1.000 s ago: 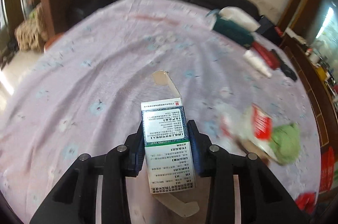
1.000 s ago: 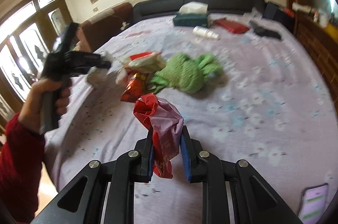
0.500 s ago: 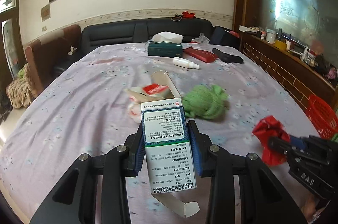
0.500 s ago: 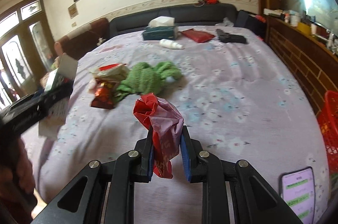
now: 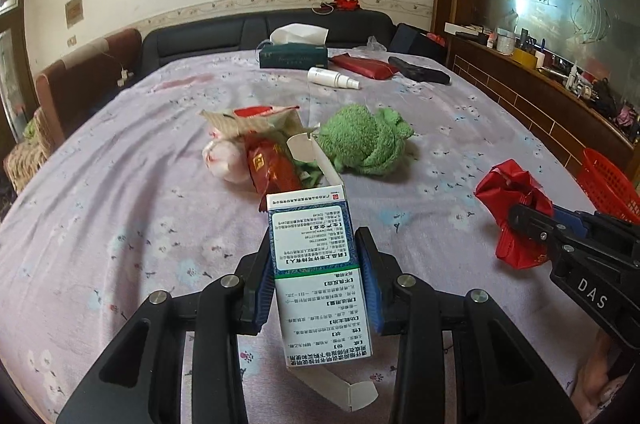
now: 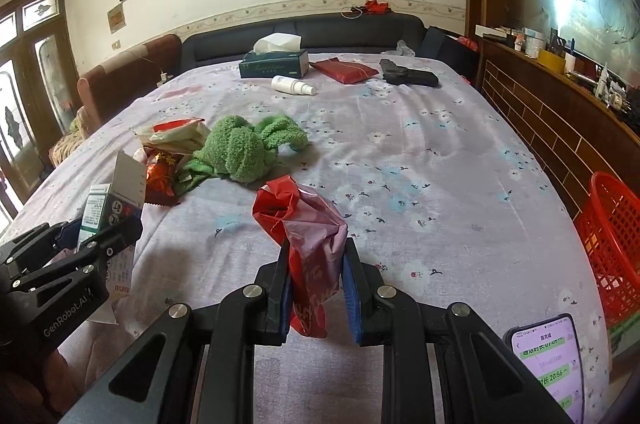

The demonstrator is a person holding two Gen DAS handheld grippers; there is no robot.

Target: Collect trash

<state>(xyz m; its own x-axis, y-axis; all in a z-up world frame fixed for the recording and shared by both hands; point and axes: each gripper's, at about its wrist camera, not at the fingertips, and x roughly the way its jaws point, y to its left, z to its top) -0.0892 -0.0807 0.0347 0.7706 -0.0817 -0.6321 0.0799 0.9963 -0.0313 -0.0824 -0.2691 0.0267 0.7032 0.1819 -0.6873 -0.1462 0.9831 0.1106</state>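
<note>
The left tongs point(image 5: 316, 288) were clamped on one white-and-green medicine box point(image 5: 318, 276), held above the near part of the worktop point(image 5: 120, 192). The right tongs point(image 6: 316, 288) gripped one crumpled red plastic bag point(image 6: 308, 228) to its right. Farther off lay one green towel point(image 6: 244, 148) beside three pieces of trash point(image 5: 256, 148). One red basket point(image 6: 612, 244) stood at the right edge.
</note>
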